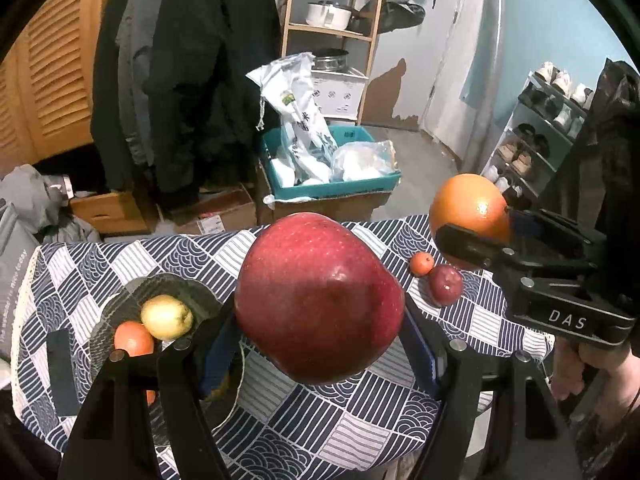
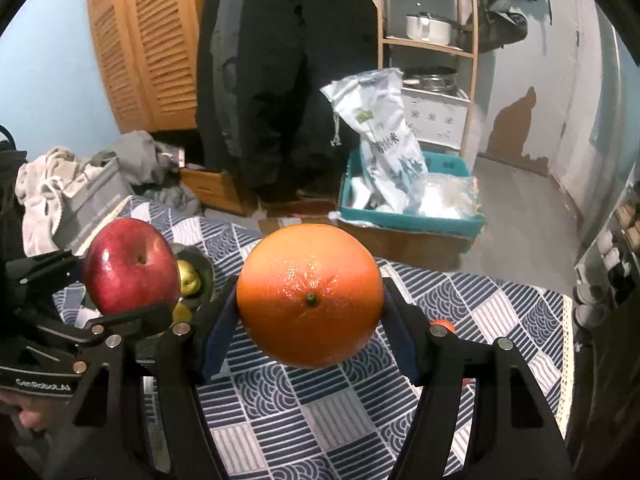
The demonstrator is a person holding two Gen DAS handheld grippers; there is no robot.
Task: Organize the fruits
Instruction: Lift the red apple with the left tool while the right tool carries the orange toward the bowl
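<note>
My left gripper [image 1: 320, 320] is shut on a big red apple [image 1: 318, 296], held in the air above the patterned tablecloth [image 1: 320, 420]. My right gripper [image 2: 310, 320] is shut on a large orange [image 2: 310, 294], also lifted off the table. Each gripper shows in the other's view: the orange [image 1: 470, 208] at the right of the left wrist view, the apple [image 2: 132, 264] at the left of the right wrist view. A dark glass plate [image 1: 188, 284] at the left holds a yellow-green fruit [image 1: 167, 317] and an orange fruit [image 1: 134, 338]. A small tangerine [image 1: 422, 263] and a small red apple [image 1: 446, 284] lie on the cloth at the right.
Past the table's far edge stand a teal crate [image 1: 332, 190] with white bags on cardboard boxes, hanging dark coats [image 1: 192, 72] and a wooden shelf [image 1: 332, 28]. A shoe rack [image 1: 536, 136] is at the right. A dark flat object [image 1: 62, 372] lies left of the plate.
</note>
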